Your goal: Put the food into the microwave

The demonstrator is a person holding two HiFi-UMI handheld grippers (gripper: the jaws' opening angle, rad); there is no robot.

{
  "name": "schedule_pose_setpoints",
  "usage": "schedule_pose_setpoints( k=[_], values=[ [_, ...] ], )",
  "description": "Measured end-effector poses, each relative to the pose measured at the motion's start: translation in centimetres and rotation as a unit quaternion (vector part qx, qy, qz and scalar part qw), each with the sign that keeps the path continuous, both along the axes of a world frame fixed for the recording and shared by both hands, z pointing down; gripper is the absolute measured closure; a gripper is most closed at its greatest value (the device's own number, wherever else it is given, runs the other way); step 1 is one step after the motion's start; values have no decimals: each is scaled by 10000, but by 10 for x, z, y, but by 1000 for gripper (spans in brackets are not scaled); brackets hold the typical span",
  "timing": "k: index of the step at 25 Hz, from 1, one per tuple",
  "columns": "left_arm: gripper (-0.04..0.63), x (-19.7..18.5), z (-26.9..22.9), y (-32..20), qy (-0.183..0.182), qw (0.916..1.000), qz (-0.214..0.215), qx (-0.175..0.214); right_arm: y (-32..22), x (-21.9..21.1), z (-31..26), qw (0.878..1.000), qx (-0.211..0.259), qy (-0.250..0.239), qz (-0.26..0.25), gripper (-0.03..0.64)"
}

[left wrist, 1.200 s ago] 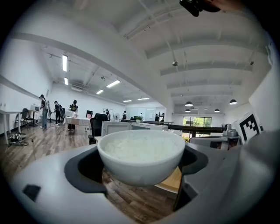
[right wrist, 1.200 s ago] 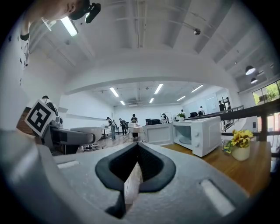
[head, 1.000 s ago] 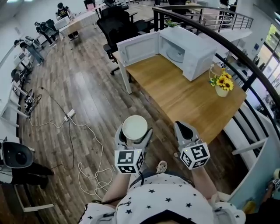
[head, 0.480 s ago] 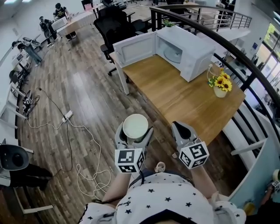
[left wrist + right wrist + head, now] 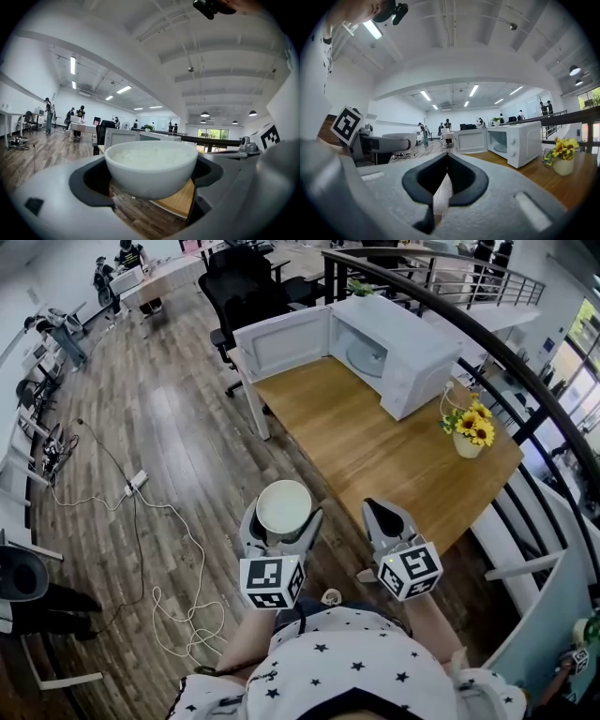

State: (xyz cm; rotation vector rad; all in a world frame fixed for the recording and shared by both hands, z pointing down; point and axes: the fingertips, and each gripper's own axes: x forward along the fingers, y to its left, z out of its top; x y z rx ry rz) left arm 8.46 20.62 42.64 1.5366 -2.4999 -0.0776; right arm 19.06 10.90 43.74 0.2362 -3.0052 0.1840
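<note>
A white bowl (image 5: 283, 506) filled with white rice sits between the jaws of my left gripper (image 5: 283, 519), which is shut on it and holds it level above the wooden floor. In the left gripper view the bowl (image 5: 151, 166) fills the centre, with both dark pads against its sides. My right gripper (image 5: 378, 512) is beside it, shut and empty; its jaws (image 5: 447, 159) meet with nothing between them. The white microwave (image 5: 405, 351) stands at the far end of the wooden table (image 5: 375, 451), its door (image 5: 281, 341) swung wide open to the left and the glass turntable visible inside.
A vase of sunflowers (image 5: 467, 433) stands on the table's right side near the microwave. A dark railing (image 5: 525, 395) runs along the right. Black office chairs (image 5: 246, 292) stand behind the table. Cables and a power strip (image 5: 136, 484) lie on the floor to the left.
Both grippers keep the same pose and the bowl stays held. The view has drifted slightly, with the floor cables sliding left in the picture.
</note>
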Motion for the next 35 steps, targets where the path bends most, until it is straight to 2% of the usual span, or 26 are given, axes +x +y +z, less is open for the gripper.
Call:
schedule_pose_setpoints(
  k=[9, 17, 23, 29, 35],
  values=[
    [103, -5, 2, -30, 15, 10000, 57, -63, -25, -4, 4, 10000, -69, 34, 11, 611],
    [103, -29, 1, -56, -44, 9999, 154, -55, -48, -25, 4, 9999, -65, -12, 138, 611],
    [103, -64, 2, -84, -84, 9993, 346, -56, -69, -57, 7, 9995, -104, -14, 289, 611],
    [103, -114, -1, -125, -206, 9979, 617, -80, -92, -107, 11, 9991, -140, -8, 407, 611],
    [103, -159, -21, -176, -224, 9944, 1023, -125, -137, -146, -13, 9964, -122, -28, 838, 611]
  ],
)
